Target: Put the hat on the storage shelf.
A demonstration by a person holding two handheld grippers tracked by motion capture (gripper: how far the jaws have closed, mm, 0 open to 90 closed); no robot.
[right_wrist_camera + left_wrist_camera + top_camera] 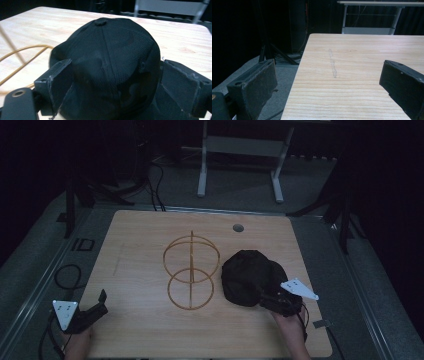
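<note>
My right gripper point(112, 87) straddles the cap point(248, 277), right of the stand point(191, 272), jaws apart, not clamped. Closing on soft crown risks slip or dragging. My left gripper point(329, 87) idles, jaws apart, at the table's point(150, 235) near-left corner.

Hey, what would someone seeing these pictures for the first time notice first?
Probably the black cap right of the table's middle, with the right gripper at its near edge, jaws spread either side of it. Next, the gold wire stand at the centre, just left of the cap.
</note>
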